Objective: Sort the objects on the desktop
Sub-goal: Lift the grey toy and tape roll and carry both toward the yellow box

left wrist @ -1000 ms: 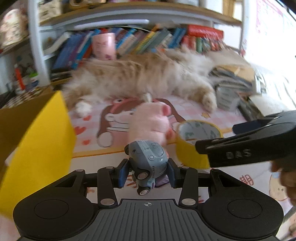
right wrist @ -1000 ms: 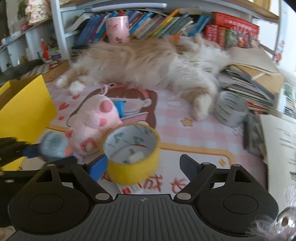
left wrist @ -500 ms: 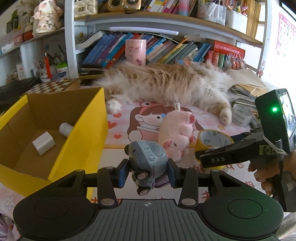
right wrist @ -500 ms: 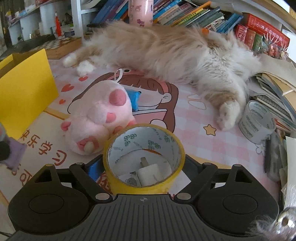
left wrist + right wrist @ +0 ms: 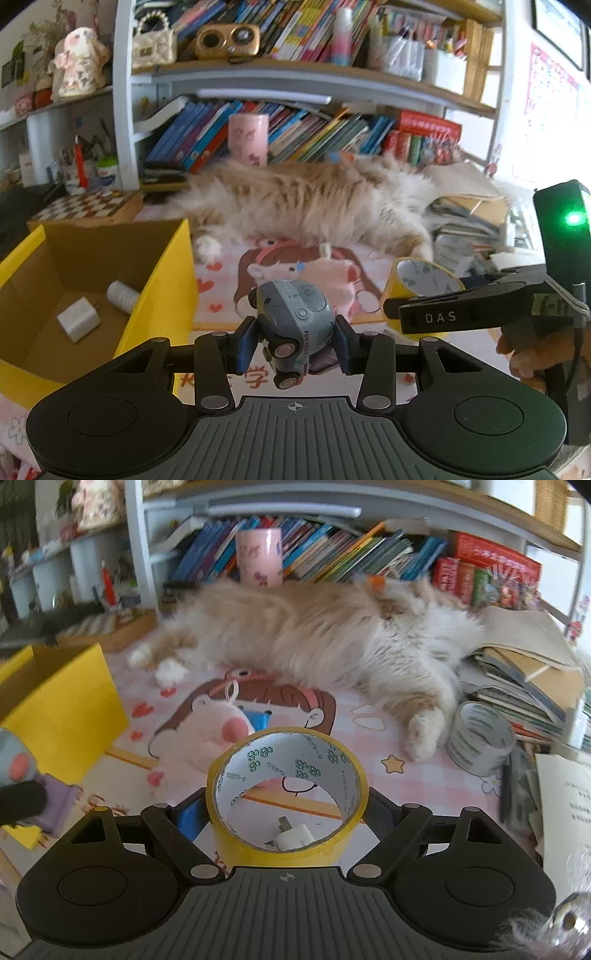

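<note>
A: Where does the yellow box (image 5: 162, 295) lie from my left claw (image 5: 293, 345)?

B: At ten o'clock, nearer than to my right claw (image 5: 286, 814). Left clamps the toy truck (image 5: 291, 325); right pinches the tape roll (image 5: 286, 794) (both lifted off the desk (image 5: 388, 786)).

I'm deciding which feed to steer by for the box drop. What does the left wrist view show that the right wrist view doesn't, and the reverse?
Only the left wrist view: inside the yellow box, a white block and a white roll; the toy truck clamped in the left tongs.

Only the right wrist view: a grey tape roll and a white plug seen through the yellow tape.

Both: the cat, pink plush pig, yellow tape.
</note>
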The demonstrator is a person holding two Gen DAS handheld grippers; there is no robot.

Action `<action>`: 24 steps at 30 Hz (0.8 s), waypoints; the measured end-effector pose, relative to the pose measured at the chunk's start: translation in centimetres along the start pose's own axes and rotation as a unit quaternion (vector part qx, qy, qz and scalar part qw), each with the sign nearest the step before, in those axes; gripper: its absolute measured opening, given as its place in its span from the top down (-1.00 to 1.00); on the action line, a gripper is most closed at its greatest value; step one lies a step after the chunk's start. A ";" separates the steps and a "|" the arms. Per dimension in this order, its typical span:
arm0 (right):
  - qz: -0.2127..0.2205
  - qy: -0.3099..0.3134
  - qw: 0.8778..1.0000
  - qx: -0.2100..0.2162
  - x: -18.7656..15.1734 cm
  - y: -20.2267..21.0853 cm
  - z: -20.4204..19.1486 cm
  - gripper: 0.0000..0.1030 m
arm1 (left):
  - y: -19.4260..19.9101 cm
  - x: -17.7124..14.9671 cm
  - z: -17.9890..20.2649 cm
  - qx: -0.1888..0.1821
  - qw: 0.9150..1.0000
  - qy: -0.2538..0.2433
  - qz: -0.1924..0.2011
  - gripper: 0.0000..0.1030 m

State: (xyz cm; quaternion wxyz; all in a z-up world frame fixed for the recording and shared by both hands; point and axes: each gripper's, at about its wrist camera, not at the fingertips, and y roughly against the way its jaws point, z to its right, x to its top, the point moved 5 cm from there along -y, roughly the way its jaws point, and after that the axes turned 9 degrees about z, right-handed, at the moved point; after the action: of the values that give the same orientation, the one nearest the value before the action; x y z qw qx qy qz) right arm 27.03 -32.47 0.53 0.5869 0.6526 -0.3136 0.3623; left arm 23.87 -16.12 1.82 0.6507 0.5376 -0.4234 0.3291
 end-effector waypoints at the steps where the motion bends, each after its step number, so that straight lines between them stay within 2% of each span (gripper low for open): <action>1: 0.003 -0.007 1.000 -0.001 0.0 0.6 0.0 -0.63 | 0.3 0.2 0.1 -0.005 1.000 0.000 0.003 0.19; 6: 0.019 -0.046 0.999 0.000 0.2 3.9 -0.7 -0.63 | 2.1 1.3 0.2 -0.035 0.999 0.004 0.023 0.19; 10: 0.028 -0.058 0.998 -0.001 -0.2 6.0 -1.8 -0.63 | 3.1 1.4 0.1 -0.045 0.998 -0.005 0.032 0.19; 24: 0.013 -0.060 0.998 0.000 -3.0 9.0 -7.4 -0.63 | 6.2 -0.6 -2.6 -0.062 0.998 -0.019 0.011 0.19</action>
State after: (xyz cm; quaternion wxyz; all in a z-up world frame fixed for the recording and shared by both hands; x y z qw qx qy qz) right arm 17.13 -26.19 3.25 0.5622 0.6692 -0.3565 0.3301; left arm 18.61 -12.27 3.72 0.6711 0.4979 -0.4609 0.2988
